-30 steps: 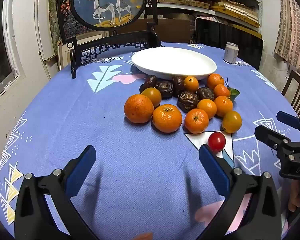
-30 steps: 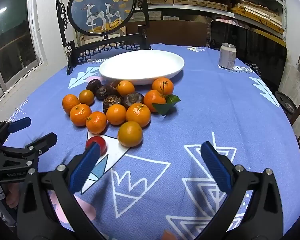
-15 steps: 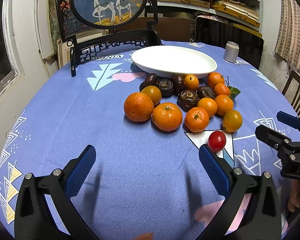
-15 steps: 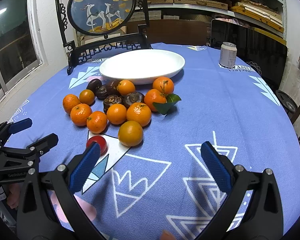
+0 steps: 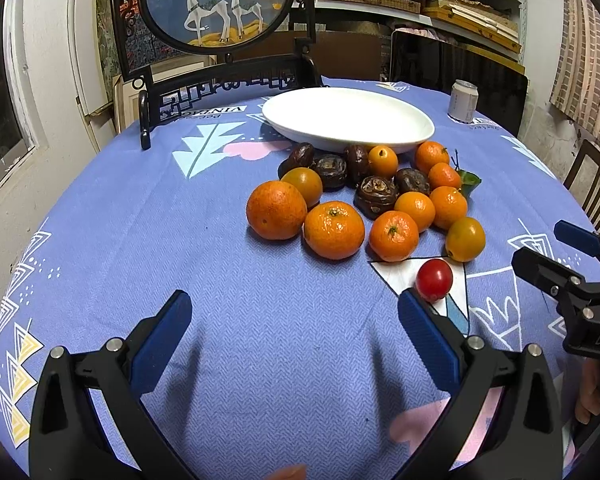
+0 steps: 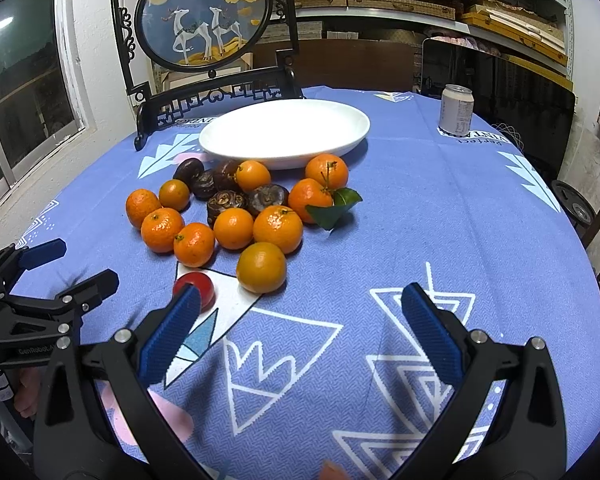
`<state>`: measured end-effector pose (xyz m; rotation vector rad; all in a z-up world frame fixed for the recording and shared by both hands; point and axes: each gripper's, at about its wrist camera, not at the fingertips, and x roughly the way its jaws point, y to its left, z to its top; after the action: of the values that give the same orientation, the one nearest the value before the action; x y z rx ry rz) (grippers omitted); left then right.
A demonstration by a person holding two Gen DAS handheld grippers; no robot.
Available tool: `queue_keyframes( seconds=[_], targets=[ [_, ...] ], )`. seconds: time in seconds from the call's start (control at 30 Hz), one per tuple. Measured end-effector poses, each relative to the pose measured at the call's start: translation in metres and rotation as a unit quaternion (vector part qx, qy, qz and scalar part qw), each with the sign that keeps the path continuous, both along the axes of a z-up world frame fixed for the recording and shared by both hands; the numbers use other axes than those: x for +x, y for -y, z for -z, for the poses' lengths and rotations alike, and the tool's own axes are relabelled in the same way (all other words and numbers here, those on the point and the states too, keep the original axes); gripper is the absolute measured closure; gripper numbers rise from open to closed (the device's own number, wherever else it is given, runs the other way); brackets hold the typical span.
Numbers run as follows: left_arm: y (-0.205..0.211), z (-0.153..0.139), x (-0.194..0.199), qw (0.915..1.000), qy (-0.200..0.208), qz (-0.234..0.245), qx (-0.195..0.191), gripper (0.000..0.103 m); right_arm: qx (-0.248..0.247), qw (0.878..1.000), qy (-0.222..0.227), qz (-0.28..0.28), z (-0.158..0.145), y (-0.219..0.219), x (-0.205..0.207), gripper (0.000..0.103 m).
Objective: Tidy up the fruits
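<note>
Left wrist view. Left gripper (image 5: pixel 294 312): jaws wide apart, empty, poised over bare tablecloth (image 5: pixel 180 240) toward the near edge. White plate (image 5: pixel 348 120): empty, toward the far edge of the table. Fruit pile (image 5: pixel 360 200): loose on the cloth, its back row just against the plate's near rim; oranges and tangerines in front, dark wrinkled fruits (image 5: pixel 376 194) in the middle. Red tomato (image 5: pixel 434 279): alone on the near side of the pile, close to the left gripper's right-hand finger. Right gripper (image 5: pixel 556 248): at the right edge of the table, jaws apart, empty.

Right wrist view. Right gripper (image 6: pixel 300 312): jaws wide apart, nothing between them. Yellow-orange fruit (image 6: pixel 261 267): nearest piece of the pile, just ahead of the opening. Red tomato (image 6: pixel 194 286): partly hidden behind the left-hand finger. Leafed tangerine (image 6: pixel 310 200): on the pile's right side. Drink can (image 6: pixel 456 110): upright near the far right edge, well apart from the fruit.

Handling, judged: citrus light, firm, round, apt to roll; grip across the widest middle. Tomato smooth, thin-skinned, probably bruises; close gently. Dark fruits look soft; light pressure only.
</note>
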<state>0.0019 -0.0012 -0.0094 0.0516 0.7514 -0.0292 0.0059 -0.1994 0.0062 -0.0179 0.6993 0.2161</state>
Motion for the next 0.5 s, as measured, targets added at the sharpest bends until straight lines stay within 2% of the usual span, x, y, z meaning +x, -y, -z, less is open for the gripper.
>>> queue_keyframes(
  seconds=[0.5],
  targets=[
    [0.0000,-0.0003,0.0006,1.0000,-0.002,0.000,-0.001,0.001,0.000,1.000,0.000,0.001,-0.0003,-0.0004,-0.0004,0.002]
  ],
)
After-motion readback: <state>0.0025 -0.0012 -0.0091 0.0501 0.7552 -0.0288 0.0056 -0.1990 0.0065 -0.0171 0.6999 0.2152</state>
